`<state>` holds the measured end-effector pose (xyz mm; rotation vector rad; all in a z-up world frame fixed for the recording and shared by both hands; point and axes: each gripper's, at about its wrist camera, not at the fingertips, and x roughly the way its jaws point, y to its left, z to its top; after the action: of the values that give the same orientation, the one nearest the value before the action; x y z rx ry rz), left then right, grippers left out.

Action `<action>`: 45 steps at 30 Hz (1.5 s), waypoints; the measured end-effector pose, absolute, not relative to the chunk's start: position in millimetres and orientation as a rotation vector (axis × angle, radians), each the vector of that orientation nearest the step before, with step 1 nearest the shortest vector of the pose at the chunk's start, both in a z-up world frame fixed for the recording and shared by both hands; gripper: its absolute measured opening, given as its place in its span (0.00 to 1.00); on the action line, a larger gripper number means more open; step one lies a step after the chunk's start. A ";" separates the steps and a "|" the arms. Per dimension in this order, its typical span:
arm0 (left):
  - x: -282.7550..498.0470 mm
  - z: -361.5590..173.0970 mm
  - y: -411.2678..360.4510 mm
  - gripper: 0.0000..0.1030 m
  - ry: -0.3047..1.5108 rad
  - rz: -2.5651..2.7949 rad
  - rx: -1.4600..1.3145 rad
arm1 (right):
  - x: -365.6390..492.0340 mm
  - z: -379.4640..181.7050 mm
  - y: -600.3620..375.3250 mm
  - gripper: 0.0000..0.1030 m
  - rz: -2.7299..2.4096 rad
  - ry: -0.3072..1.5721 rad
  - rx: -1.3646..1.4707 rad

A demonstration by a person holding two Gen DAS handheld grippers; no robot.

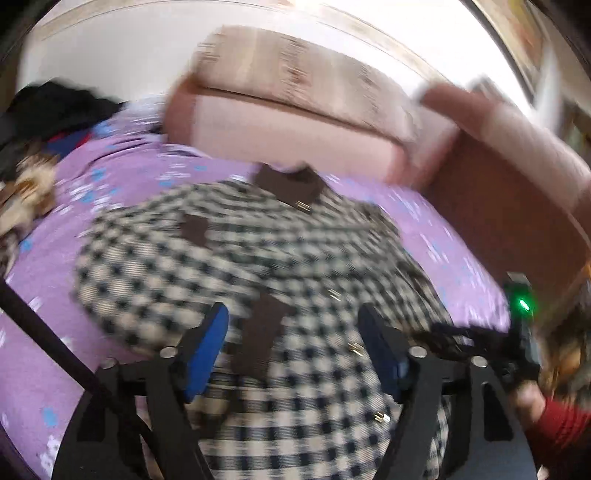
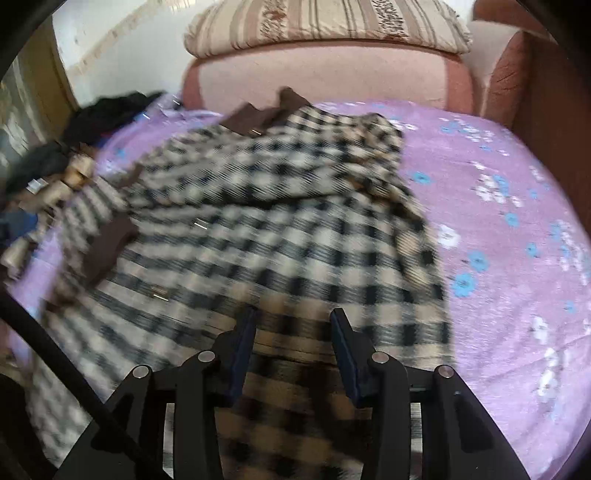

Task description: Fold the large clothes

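A large black-and-cream checked coat with a brown collar and brown tabs lies spread on the purple flowered bedsheet. My left gripper is open just above the coat's lower middle, over a brown tab. In the right wrist view the same coat fills the middle. My right gripper is open over the coat's near hem, with fabric lying between and under the fingers. The right gripper and the hand on it show at the left view's right edge.
A pink sofa back with a striped cushion stands behind the bed. A brown armrest is at the right. A pile of dark and patterned clothes lies at the left edge of the sheet.
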<state>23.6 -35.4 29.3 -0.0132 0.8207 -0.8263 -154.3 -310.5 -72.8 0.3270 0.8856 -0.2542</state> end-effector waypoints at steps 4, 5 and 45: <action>64.5 24.9 20.8 0.71 0.842 -0.581 -0.124 | -126.7 -60.6 -287.6 0.60 -0.093 0.835 0.454; 72.6 24.3 34.8 0.71 0.841 -0.525 -0.148 | -116.2 -62.1 -281.1 0.61 -0.062 0.836 0.483; 118.3 -18.5 -3.3 0.71 0.906 -0.349 -0.009 | -35.5 -54.9 -436.5 0.18 -0.619 0.924 0.406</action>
<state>118.3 -3.3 -18.5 -0.0095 0.9059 -0.3486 -35.5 -436.5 -54.9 0.4061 0.9237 -0.6189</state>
